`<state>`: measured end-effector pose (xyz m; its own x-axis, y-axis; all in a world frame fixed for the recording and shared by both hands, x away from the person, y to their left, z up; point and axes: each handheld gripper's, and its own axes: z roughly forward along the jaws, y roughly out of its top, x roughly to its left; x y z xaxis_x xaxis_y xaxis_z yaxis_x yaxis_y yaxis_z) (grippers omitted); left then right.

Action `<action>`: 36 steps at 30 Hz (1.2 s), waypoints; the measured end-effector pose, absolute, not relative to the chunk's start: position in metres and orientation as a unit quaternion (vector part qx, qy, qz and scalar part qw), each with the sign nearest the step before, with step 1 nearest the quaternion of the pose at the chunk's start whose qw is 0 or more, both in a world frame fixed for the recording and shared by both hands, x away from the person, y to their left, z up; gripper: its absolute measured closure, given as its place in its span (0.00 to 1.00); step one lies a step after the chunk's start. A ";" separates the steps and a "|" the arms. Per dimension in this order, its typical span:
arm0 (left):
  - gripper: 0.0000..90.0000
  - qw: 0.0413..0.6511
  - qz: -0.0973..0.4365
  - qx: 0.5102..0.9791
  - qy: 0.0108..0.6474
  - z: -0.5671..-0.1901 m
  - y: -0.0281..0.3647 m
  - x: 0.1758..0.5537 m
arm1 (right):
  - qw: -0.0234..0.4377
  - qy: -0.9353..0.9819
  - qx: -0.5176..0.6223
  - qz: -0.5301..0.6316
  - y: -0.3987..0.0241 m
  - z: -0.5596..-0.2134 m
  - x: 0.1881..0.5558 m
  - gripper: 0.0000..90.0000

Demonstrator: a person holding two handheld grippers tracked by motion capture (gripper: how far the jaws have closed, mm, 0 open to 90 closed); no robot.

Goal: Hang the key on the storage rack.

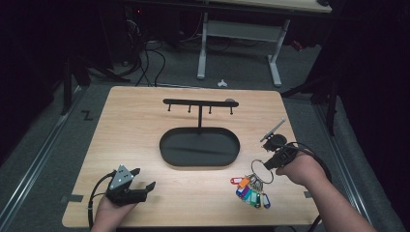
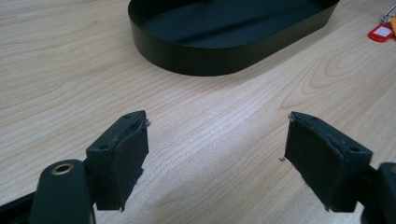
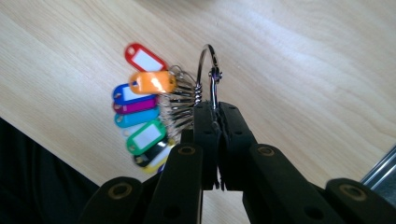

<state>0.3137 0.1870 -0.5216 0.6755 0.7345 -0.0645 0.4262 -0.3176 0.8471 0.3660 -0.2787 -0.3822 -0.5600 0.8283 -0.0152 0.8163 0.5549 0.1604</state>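
Key ring pinched, hook rack ahead

Right gripper [image 1: 271,163] clamps the key ring [image 3: 208,74], tags [image 1: 251,192] trailing at 6 o'clock; the hook rack [image 1: 200,102] stands toward 10 o'clock. Left gripper [image 1: 143,179] gapes wide, idle.

Red key tag [image 2: 382,32] edge-cropped

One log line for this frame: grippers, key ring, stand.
left gripper: open, over bare table | right gripper: shut on key ring | tags: on table | hook stand: hooks bare | tray: nothing in it
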 end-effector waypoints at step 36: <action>0.24 0.457 0.177 0.786 0.379 -0.521 0.201 0.307 | 0.110 0.888 0.439 0.074 -0.267 -0.292 0.379 0.97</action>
